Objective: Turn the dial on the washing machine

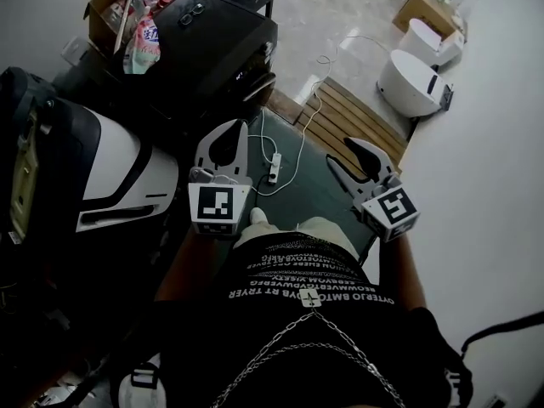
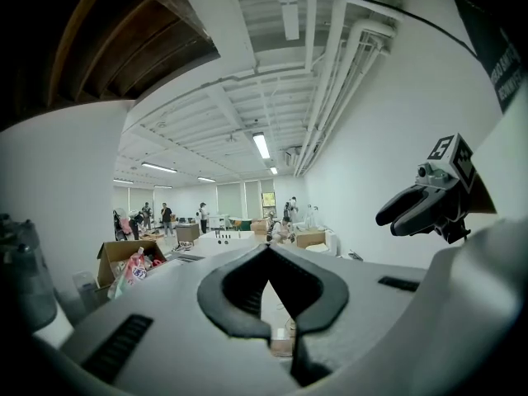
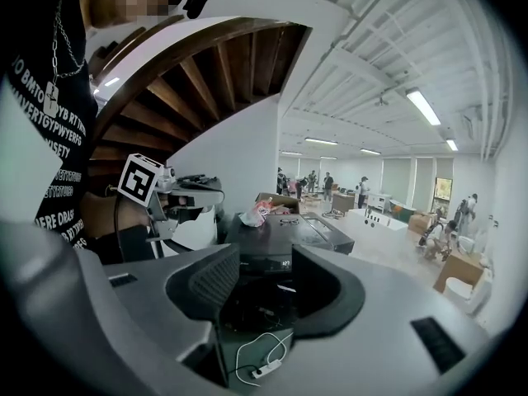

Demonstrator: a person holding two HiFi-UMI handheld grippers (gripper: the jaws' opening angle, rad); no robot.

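Note:
A black box-shaped machine [image 1: 223,39] stands on the floor ahead, with a pair of glasses on its lid; the right gripper view shows its front with a small lit display [image 3: 280,239]. I cannot make out a dial. My left gripper [image 1: 236,127] is held out in front of the person's body, jaw tips together with nothing between them [image 2: 268,250]. My right gripper [image 1: 340,151] hovers beside it, jaws apart and empty [image 3: 264,258]. Both are well short of the machine. Each gripper shows in the other's view: right gripper [image 2: 392,215], left gripper [image 3: 216,190].
A white power strip [image 1: 274,170] with a looped cable lies on the floor between the grippers. A wooden pallet [image 1: 348,117] and white round appliances [image 1: 410,82] are at the right by the wall. A cardboard box [image 1: 127,7] and a white-and-black machine [image 1: 110,172] are at the left.

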